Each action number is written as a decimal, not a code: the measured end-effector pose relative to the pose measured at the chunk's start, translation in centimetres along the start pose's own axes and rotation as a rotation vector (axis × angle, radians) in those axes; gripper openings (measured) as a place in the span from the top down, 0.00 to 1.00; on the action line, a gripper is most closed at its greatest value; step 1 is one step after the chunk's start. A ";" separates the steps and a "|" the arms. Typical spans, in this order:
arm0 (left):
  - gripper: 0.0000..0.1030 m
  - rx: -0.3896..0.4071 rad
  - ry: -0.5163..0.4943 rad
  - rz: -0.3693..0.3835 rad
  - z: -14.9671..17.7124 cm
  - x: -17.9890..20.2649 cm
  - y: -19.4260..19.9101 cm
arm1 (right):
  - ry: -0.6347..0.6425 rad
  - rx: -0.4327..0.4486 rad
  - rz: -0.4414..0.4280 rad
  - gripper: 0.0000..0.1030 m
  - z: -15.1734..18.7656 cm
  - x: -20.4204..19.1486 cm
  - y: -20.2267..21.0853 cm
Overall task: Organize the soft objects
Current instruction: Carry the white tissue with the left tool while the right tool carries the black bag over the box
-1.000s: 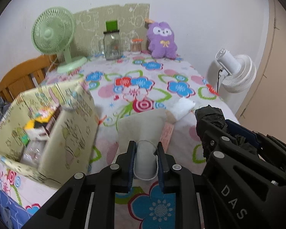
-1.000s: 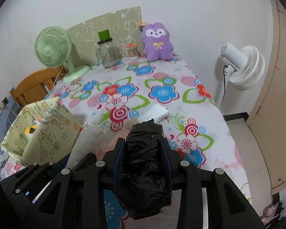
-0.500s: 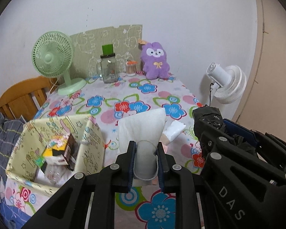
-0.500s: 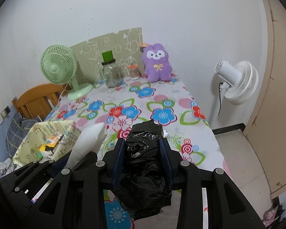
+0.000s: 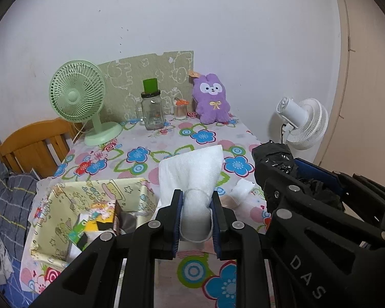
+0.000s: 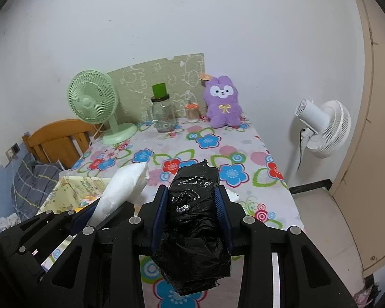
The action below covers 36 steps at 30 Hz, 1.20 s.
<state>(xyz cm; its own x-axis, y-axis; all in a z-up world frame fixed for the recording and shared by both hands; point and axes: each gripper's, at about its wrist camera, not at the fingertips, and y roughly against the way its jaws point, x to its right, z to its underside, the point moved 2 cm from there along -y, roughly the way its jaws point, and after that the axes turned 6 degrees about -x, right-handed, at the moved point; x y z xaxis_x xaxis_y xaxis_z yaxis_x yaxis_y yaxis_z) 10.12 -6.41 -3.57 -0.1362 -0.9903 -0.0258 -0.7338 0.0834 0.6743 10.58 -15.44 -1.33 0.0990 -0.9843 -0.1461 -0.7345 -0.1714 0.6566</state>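
the yellow patterned box (image 5: pixel 89 205) lies down and to the left of both grippers, nearest the left hand-held gripper (image 5: pixel 196 213), so that hand has the shorter way to it. its jaws are pinched tight on a white foam bag (image 5: pixel 192 177), soft and matte, long axis running away along the fingers and fanning wide at the far end. the right hand-held gripper (image 6: pixel 192 210) clamps a black plastic bag bundle (image 6: pixel 192 220), glossy, crinkled, lumpy, hanging below the jaws. both are held above the flowered table (image 5: pixel 166 148); a small white pad (image 5: pixel 240 188) lies on it.
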 end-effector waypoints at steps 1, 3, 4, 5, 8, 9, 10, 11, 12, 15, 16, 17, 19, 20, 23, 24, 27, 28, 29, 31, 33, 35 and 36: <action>0.82 0.004 -0.001 -0.003 -0.1 -0.3 0.2 | 0.004 0.003 -0.004 0.61 -0.1 -0.3 0.1; 0.82 0.011 -0.003 -0.009 -0.1 -0.9 0.4 | 0.010 0.005 -0.014 0.61 -0.3 -0.9 0.1; 0.82 0.013 -0.003 -0.012 -0.1 -1.1 0.5 | 0.014 0.005 -0.019 0.61 -0.3 -1.3 0.1; 0.82 0.015 -0.003 -0.015 -0.2 -1.5 0.6 | 0.019 0.006 -0.022 0.61 -0.4 -1.6 0.1; 0.82 0.017 -0.005 -0.025 -0.3 -2.4 0.7 | 0.029 0.005 -0.035 0.61 -0.6 -2.6 0.0; 0.82 0.017 -0.005 -0.026 -0.3 -2.7 0.7 | 0.032 0.003 -0.042 0.61 -0.7 -3.1 -0.1; 0.82 0.017 -0.006 -0.027 -0.3 -3.0 0.7 | 0.036 0.003 -0.047 0.61 -0.7 -3.4 -0.2; 0.82 0.015 -0.008 -0.029 -0.3 -3.4 0.7 | 0.040 0.002 -0.051 0.61 -0.8 -3.8 -0.3; 0.82 0.016 -0.008 -0.031 -0.3 -3.7 0.7 | 0.044 0.002 -0.053 0.61 -0.8 -4.0 -0.4; 0.82 0.020 -0.008 -0.042 -0.4 -4.7 0.7 | 0.062 0.000 -0.062 0.61 -1.1 -5.2 -0.8; 0.82 0.020 -0.006 -0.043 -0.4 -5.1 0.7 | 0.065 0.000 -0.065 0.61 -1.2 -5.5 -0.9; 0.82 0.020 -0.005 -0.044 -0.4 -5.3 0.7 | 0.070 -0.001 -0.070 0.61 -1.2 -6.0 -1.1; 0.82 0.020 -0.001 -0.051 -0.4 -6.1 0.6 | 0.078 -0.002 -0.077 0.61 -1.4 -6.7 -1.3; 0.82 0.021 0.001 -0.054 -0.4 -6.4 0.5 | 0.082 -0.003 -0.082 0.61 -1.4 -7.0 -1.5; 0.82 0.017 0.009 -0.057 -0.3 -7.3 0.4 | 0.095 -0.007 -0.098 0.61 -1.6 -8.0 -2.1; 0.82 0.015 0.012 -0.056 -0.2 -7.8 0.3 | 0.100 -0.007 -0.102 0.61 -1.7 -8.4 -2.3; 0.81 0.009 0.015 -0.061 0.0 -8.9 0.0 | 0.108 -0.004 -0.108 0.61 -1.7 -9.3 -2.8; 0.81 0.008 0.016 -0.063 0.0 -9.2 0.0 | 0.109 -0.008 -0.114 0.61 -1.7 -9.7 -3.1; 0.81 0.007 0.016 -0.065 0.0 -9.5 -0.1 | 0.110 -0.011 -0.119 0.61 -1.7 -10.0 -3.3; 0.81 0.003 0.018 -0.065 0.1 -10.2 -0.4 | 0.112 -0.017 -0.125 0.61 -1.7 -10.6 -3.8; 0.81 -0.003 0.018 -0.068 0.2 -10.9 -0.7 | 0.118 -0.022 -0.126 0.61 -1.7 -11.3 -4.2; 0.81 -0.010 0.018 -0.070 0.4 -11.5 -1.0 | 0.120 -0.028 -0.129 0.61 -1.7 -11.8 -4.7; 0.81 -0.012 0.017 -0.071 0.5 -11.8 -1.2 | 0.120 -0.032 -0.131 0.61 -1.6 -12.1 -5.1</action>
<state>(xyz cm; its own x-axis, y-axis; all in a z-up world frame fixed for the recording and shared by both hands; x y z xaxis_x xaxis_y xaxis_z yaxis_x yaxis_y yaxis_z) 12.30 5.20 -4.41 -0.0727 -0.9955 -0.0612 -0.7334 0.0118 0.6797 14.18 -2.70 -1.68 0.2729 -0.9512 -0.1438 -0.6887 -0.2975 0.6612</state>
